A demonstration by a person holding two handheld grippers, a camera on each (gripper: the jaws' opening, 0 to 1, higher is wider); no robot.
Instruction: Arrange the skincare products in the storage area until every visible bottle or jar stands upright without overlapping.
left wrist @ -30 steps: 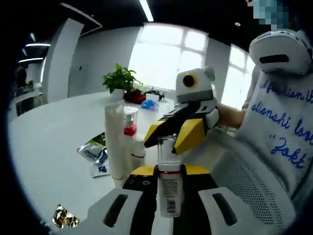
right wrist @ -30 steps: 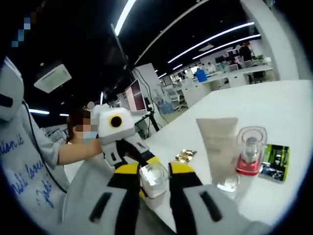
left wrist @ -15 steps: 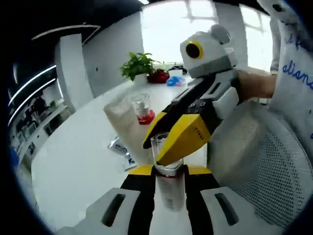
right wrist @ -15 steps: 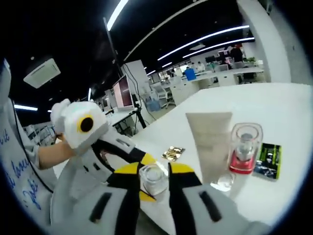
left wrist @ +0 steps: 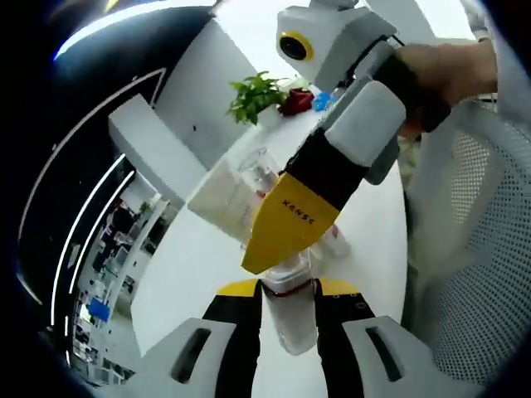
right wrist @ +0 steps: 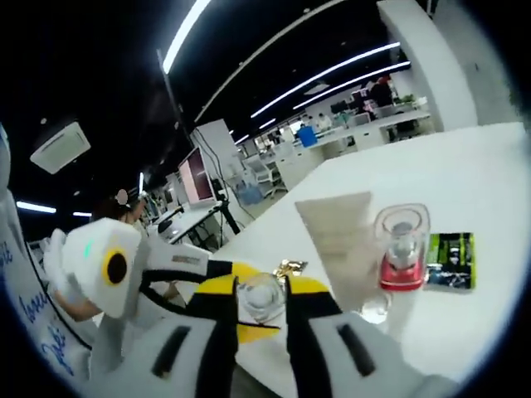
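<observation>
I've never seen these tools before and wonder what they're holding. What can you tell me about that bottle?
The bottle is small and whitish with a printed label, a red band and a clear cap. The left gripper clamps its body; the right gripper closes on the cap. It is held off the table.

Left gripper (left wrist: 286,303) and right gripper (right wrist: 261,303) are both clamped, crossing close against each other.
</observation>
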